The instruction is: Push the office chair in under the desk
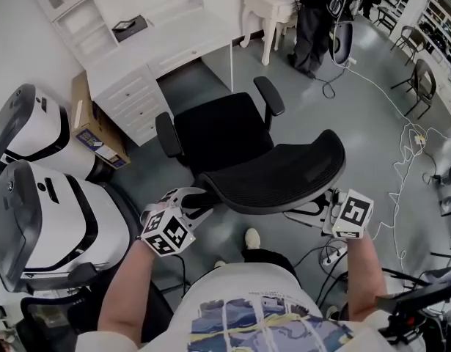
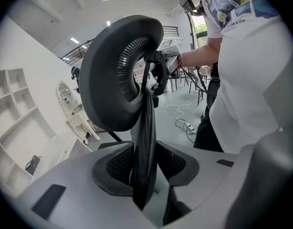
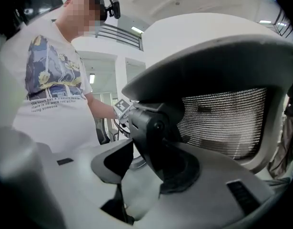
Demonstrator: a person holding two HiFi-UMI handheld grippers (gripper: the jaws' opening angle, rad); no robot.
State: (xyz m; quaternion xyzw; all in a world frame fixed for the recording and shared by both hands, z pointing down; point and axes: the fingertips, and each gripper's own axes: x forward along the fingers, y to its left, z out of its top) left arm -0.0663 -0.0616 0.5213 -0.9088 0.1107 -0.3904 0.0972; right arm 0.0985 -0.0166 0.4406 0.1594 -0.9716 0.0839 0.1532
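Shoe [image 1: 251,237] behind office chair [image 1: 221,134]: head view only.

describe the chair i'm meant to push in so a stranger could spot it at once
Start at the white desk at the top left of the head view; on the grey floor before its open knee space stands the black office chair. Unlike the thin-framed chairs at the far right, it has padded armrests and a broad curved mesh backrest.

Chair [image 1: 225,134] fronts open desk [image 1: 182,41] gap; cables [image 1: 412,139] right.
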